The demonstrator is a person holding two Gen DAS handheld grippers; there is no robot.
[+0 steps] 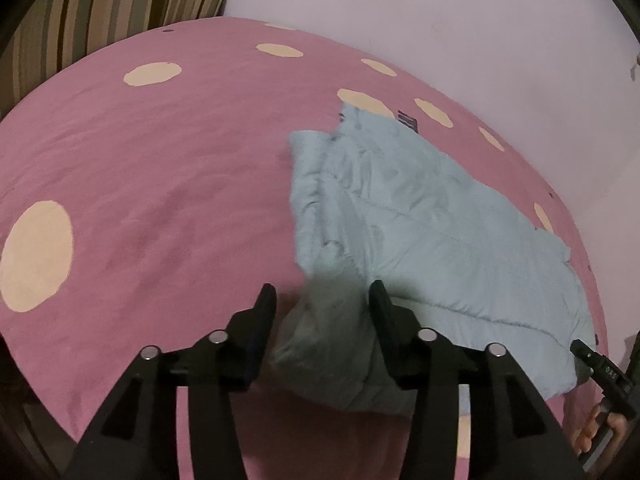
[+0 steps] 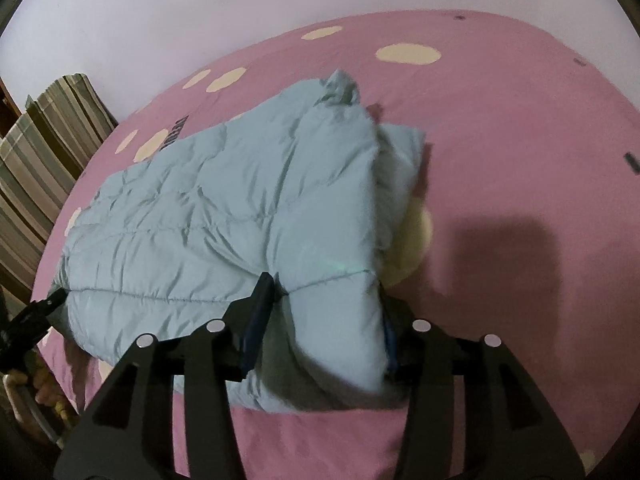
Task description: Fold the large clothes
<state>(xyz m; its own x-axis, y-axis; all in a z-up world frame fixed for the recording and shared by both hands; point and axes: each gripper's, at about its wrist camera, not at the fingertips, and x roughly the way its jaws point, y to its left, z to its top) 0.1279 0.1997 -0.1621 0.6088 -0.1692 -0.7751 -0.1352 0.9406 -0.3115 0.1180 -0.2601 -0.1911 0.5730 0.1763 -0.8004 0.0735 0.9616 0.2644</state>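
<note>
A pale blue quilted jacket (image 1: 420, 232) (image 2: 208, 208) lies folded on a pink bed sheet with cream dots (image 1: 160, 168) (image 2: 520, 140). My left gripper (image 1: 320, 300) stands open over the jacket's near left corner. Fabric lies between its fingers, with a strip of sheet showing beside the left finger. My right gripper (image 2: 326, 296) is open around the near right corner, where a puffy fold fills the gap and hides the right finger's tip. Each gripper's tip shows at the edge of the other's view, beside the jacket's near hem.
Striped cushions (image 1: 100, 12) (image 2: 40, 152) stand against the wall at the left end of the bed. A pale wall (image 1: 440, 20) runs behind it. A person's hand (image 1: 596, 432) (image 2: 44, 392) shows on each gripper handle. A small dark label (image 1: 408, 120) lies by the jacket's far end.
</note>
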